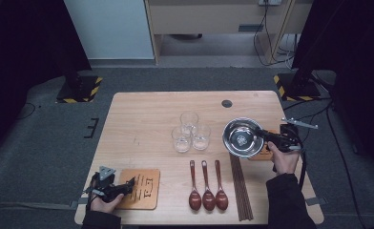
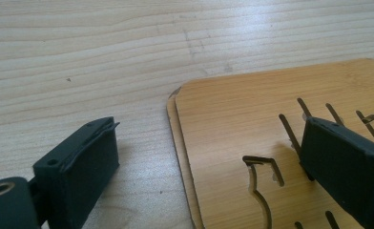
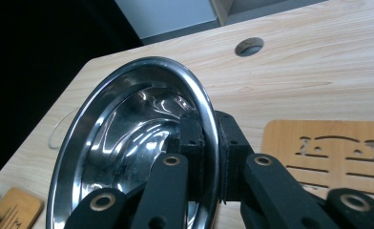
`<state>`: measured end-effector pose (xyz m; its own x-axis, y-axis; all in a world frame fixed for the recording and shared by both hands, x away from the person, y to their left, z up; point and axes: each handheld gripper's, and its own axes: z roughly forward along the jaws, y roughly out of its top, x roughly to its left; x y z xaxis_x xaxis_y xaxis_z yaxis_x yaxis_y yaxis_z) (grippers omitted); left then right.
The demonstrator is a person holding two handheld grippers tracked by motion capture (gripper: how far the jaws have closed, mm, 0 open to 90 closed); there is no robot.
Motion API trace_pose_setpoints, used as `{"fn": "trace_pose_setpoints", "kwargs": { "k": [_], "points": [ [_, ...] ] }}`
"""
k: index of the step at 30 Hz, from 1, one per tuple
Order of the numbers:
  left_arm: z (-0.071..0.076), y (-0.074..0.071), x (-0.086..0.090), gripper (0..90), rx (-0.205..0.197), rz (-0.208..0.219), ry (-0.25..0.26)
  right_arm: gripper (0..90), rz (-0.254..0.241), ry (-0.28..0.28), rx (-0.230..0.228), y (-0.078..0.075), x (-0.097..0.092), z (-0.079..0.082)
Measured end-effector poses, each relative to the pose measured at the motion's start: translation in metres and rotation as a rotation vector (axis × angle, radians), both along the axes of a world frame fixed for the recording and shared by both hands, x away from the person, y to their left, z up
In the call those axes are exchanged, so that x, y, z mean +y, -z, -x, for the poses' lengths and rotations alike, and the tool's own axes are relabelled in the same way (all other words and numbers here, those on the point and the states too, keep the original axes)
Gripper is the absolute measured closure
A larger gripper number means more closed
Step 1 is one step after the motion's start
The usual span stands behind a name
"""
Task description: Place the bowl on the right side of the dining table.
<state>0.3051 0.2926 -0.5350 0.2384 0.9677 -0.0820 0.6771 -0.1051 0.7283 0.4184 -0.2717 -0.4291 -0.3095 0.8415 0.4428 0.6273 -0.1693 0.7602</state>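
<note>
A shiny steel bowl point(image 1: 242, 137) hangs tilted over the right side of the table, with my right gripper point(image 1: 266, 136) shut on its rim. In the right gripper view the rim point(image 3: 209, 114) runs between the two pads of this gripper point(image 3: 211, 143). Just beyond lies a cut-out wooden coaster point(image 3: 328, 138), seen in the high view point(image 1: 264, 153) under the bowl's near edge. At the front left my left gripper point(image 1: 128, 185) stands open across the edge of another wooden coaster point(image 1: 144, 191). In the left gripper view one of that gripper's point(image 2: 209, 162) jaws is over the coaster point(image 2: 252, 109) and the other over bare table.
Three clear glasses point(image 1: 191, 131) cluster at the table's middle. Three dark red spoons point(image 1: 208, 188) lie side by side near the front edge, with a bundle of brown chopsticks point(image 1: 240, 186) to their right. A round cable hole point(image 1: 227, 103) sits near the far edge.
</note>
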Motion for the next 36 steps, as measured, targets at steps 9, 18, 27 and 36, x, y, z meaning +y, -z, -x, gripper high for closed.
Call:
{"fn": "trace_pose_setpoints", "kwargs": {
  "k": [9,18,27,36],
  "points": [
    [0.000,0.000,0.000,5.1,0.000,-0.001,0.000,83.6,0.002,0.039,0.018,0.005,-0.011,-0.006],
    [0.000,0.000,0.000,5.1,0.000,-0.001,0.000,83.6,0.001,0.090,0.022,0.009,-0.025,-0.010],
    [0.000,0.000,0.000,5.1,0.000,0.000,0.000,83.6,0.015,0.120,0.039,0.015,-0.034,-0.014],
    [0.000,0.000,0.000,5.1,0.000,0.000,0.000,83.6,0.030,0.156,0.058,0.021,-0.042,-0.018]
  ]
}}
